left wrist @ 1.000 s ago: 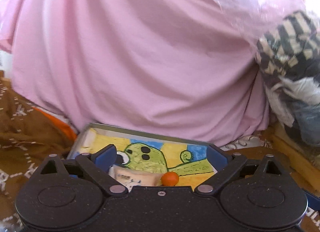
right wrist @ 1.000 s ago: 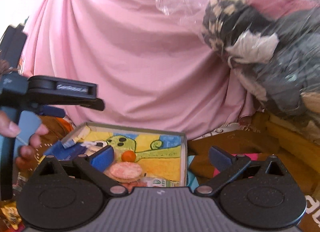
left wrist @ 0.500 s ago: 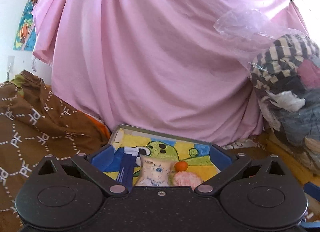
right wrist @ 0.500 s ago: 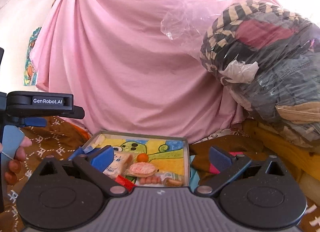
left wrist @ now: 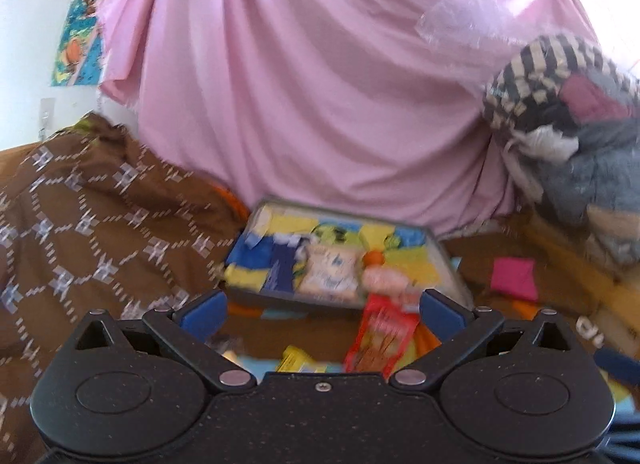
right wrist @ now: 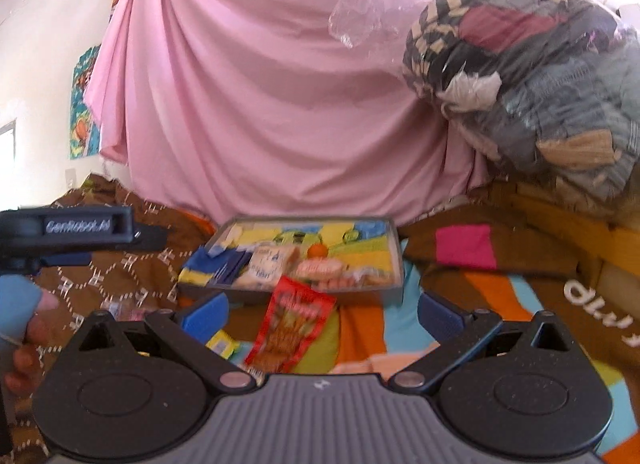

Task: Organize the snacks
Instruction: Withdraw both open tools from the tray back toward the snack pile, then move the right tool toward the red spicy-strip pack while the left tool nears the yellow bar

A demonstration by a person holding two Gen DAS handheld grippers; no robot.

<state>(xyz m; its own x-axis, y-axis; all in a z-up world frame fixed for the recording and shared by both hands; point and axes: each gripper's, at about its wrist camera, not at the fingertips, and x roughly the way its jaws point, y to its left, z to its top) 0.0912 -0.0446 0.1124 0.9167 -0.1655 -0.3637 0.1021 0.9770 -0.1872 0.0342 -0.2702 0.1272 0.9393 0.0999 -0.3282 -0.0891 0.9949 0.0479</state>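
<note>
A shallow grey tray (left wrist: 450, 264) (right wrist: 398, 264) with a cartoon lining sits on the bed ahead. It holds blue and yellow packets (left wrist: 260, 264) (right wrist: 212, 264), a white pouch (left wrist: 330, 272) (right wrist: 266, 264), a small orange ball (left wrist: 374, 258) (right wrist: 318, 250) and a pink round snack (left wrist: 384, 280) (right wrist: 320, 266). A red snack packet (left wrist: 380, 338) (right wrist: 294, 328) lies on the blanket in front of the tray, with a small yellow packet (left wrist: 296, 360) (right wrist: 222, 344) nearby. My left gripper (left wrist: 322, 314) and right gripper (right wrist: 322, 314) are both open and hold nothing, back from the tray.
A pink sheet (left wrist: 320, 84) hangs behind the tray. A brown patterned blanket (left wrist: 92, 232) is heaped at left, a bagged bundle of clothes (right wrist: 540, 76) at right. A pink cloth square (right wrist: 464, 250) lies right of the tray. The left gripper's body (right wrist: 80, 230) and a hand show at left.
Both grippers have pulled back and up from the tray, so the whole tray and the red and yellow packets in front of it have come into view.
</note>
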